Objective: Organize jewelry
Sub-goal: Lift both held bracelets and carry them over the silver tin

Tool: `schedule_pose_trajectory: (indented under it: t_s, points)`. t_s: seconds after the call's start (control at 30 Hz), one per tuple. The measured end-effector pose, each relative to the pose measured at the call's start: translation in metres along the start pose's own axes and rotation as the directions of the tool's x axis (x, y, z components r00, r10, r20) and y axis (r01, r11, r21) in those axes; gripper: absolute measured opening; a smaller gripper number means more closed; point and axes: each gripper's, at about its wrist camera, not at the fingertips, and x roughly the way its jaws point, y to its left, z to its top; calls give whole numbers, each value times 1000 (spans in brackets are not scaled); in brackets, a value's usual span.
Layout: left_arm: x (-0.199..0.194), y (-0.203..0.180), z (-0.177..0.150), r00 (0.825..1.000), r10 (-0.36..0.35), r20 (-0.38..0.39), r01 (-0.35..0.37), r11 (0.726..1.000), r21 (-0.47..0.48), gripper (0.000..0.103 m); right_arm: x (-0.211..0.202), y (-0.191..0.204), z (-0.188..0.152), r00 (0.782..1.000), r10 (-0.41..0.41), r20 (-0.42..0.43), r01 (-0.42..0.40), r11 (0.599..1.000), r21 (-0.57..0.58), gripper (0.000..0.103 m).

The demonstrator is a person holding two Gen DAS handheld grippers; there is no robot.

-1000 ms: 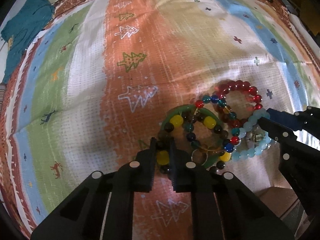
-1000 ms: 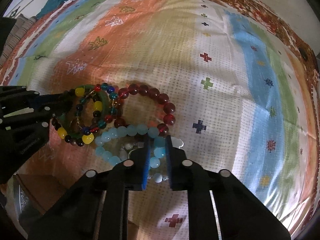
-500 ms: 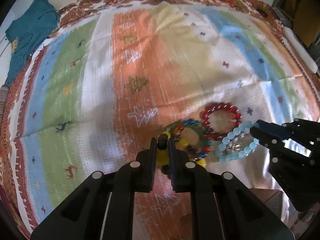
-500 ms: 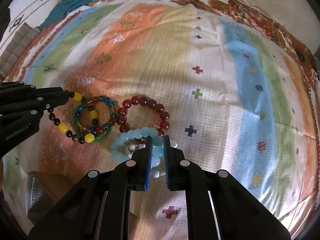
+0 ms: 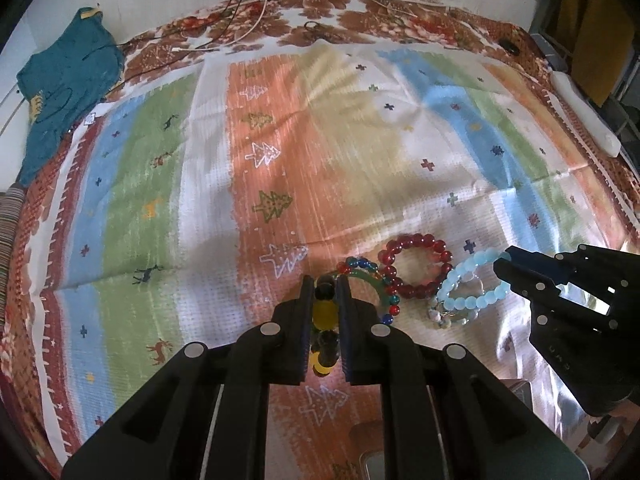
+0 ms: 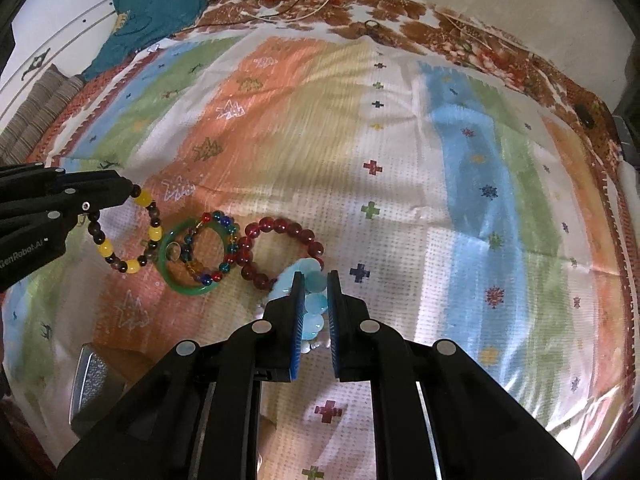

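Note:
My left gripper [image 5: 322, 286] is shut on a yellow-and-brown bead bracelet [image 5: 323, 314] and holds it lifted; the bracelet hangs from its tip in the right wrist view [image 6: 128, 236]. My right gripper [image 6: 312, 280] is shut on a light blue bead bracelet [image 6: 314, 306], also seen in the left wrist view [image 5: 470, 284]. A green bangle [image 6: 188, 258] with a multicolour bead bracelet [image 6: 216, 248] on it and a dark red bead bracelet [image 6: 280, 250] lie on the striped cloth [image 6: 400, 160] between the grippers.
A teal garment [image 5: 60, 88] lies at the far left corner. Cables [image 5: 240, 20] run along the back edge by the wall. A grey box or tray [image 6: 90, 384] sits at the near left edge.
Both grippers have risen and pulled back with their bracelets. The yellow-and-brown bracelet has come away from the green bangle, and the blue one has lifted off the pile.

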Motion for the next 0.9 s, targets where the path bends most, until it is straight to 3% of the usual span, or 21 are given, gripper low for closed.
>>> schedule_pose_trajectory:
  t_s: [0.27,0.9]
  points:
    - [-13,-6,-3,999,25,25,-25,999,23,11,-13,-6,-3,1000,4,22,-5,1000,25,12]
    - [-69,-12,-22,992,-79,97,77,997,22,11,-64,1,-22,992,68,104,-73,996,47,12]
